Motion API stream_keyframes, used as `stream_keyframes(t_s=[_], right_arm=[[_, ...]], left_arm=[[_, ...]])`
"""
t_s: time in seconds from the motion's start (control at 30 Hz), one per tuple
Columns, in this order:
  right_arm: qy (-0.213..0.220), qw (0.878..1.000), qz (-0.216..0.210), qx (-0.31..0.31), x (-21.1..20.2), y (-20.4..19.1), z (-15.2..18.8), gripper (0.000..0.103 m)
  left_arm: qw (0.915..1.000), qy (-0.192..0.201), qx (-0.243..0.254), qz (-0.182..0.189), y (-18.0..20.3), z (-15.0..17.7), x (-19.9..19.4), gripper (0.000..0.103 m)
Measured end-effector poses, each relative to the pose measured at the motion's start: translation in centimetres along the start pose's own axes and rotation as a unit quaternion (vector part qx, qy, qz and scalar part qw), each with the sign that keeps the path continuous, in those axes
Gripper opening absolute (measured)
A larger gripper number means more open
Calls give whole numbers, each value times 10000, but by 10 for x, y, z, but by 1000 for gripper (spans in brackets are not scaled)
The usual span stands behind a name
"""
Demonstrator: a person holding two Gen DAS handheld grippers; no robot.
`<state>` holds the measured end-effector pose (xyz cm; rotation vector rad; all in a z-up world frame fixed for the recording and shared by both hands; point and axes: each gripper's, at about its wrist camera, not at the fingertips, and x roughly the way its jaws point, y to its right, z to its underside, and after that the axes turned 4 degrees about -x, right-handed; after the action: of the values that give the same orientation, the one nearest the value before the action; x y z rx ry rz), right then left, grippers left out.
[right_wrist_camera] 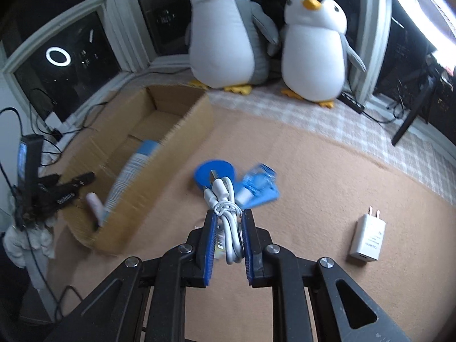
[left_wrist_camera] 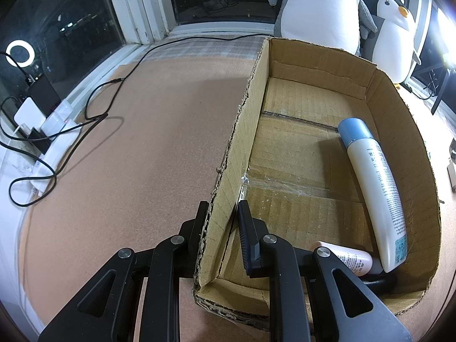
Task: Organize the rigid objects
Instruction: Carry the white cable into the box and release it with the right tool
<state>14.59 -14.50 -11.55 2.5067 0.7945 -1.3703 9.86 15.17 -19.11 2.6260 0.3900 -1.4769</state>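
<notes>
White USB cable (right_wrist_camera: 225,199), coiled, is pinched between my right gripper (right_wrist_camera: 228,216) fingers, held above the mat beside the cardboard box (left_wrist_camera: 250,119). My left gripper (left_wrist_camera: 221,211) clamps the box's wall. Risk: loose coils snagging the rim, dragging the box.

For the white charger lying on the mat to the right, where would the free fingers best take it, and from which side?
Grip the white charger across the narrow width of its flat body, at mid-length, coming straight down from above. It lies flat on the tan mat with its prongs pointing away, so the long side faces are parallel and exposed, with open mat on both sides. Avoid the prongs: probably too thin and slippery to hold securely.
</notes>
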Motion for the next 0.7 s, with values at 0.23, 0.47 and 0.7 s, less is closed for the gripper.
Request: stream_keyframes(t_s=[0.23,0.47,0.7], right_arm=[[118,9993,-330,-152,-2,-45,-20,15],[126,9979,-612,-159,11,-78,-35,15],[49,9965,-809,-221,30,-108,-43,15]], left_arm=[[10000,11,-14,18,1,0,0,17],[10000,19,-40,37,1,-1,1,17],[10000,21,-42,39,2,-1,1,17]])
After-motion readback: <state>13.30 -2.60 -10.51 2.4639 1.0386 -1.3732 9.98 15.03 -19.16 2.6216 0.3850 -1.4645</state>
